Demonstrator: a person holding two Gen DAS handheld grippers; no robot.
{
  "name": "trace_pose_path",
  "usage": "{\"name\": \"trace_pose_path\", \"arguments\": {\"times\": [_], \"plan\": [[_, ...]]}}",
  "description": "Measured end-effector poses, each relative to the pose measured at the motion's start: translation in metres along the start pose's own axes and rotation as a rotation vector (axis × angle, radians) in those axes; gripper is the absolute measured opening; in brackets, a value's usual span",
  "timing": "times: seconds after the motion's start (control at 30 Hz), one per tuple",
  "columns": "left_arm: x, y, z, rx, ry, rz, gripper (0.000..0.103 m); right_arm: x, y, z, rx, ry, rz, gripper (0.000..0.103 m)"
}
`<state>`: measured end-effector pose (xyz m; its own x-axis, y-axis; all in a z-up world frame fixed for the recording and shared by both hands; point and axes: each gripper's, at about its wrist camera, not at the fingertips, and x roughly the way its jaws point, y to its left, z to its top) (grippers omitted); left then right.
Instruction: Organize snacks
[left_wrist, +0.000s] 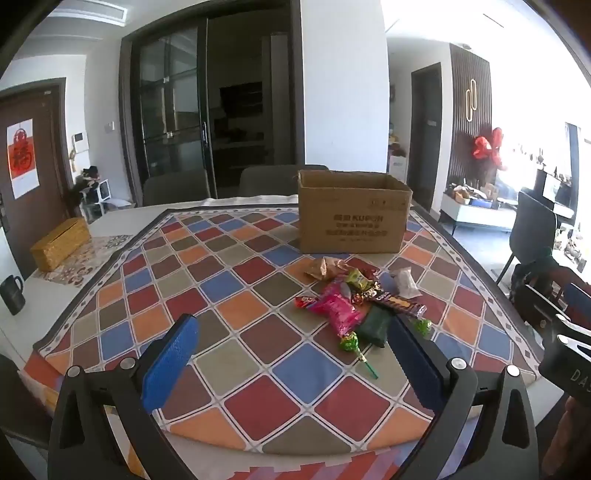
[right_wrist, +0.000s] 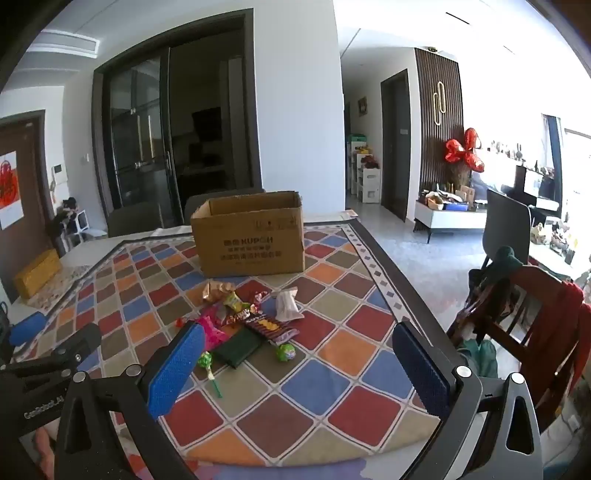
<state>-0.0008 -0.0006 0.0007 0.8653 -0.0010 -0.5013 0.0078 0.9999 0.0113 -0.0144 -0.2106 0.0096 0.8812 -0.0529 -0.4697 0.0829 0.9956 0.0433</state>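
A cardboard box (left_wrist: 352, 214) printed "KUPON" stands open on the checkered surface (left_wrist: 236, 295). Just in front of it lies a heap of snacks (left_wrist: 354, 302): a pink packet (left_wrist: 338, 310), a green pouch (right_wrist: 238, 349), lollipops. Both the left gripper (left_wrist: 291, 350) and right gripper (right_wrist: 295, 358) hover with jaws wide apart, empty.

The box (left_wrist: 352, 214) is hiding its inside, its print is blurring, and a blue pad (right_wrist: 177, 369) is covering the pink packet (right_wrist: 212, 332).
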Motion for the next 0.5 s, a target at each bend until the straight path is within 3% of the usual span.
{"name": "trace_pose_path", "arguments": {"times": [0.1, 0.5], "plan": [[0.0007, -0.0010, 0.0014, -0.001, 0.016, 0.028, 0.103, -0.0008, -0.0003, 0.0018, 0.001, -0.005, 0.002, 0.103], [0.0036, -0.0013, -0.0002, 0.003, 0.011, 0.021, 0.103, 0.0048, 0.0013, -0.0017, 0.007, 0.023, 0.008, 0.103]]}}
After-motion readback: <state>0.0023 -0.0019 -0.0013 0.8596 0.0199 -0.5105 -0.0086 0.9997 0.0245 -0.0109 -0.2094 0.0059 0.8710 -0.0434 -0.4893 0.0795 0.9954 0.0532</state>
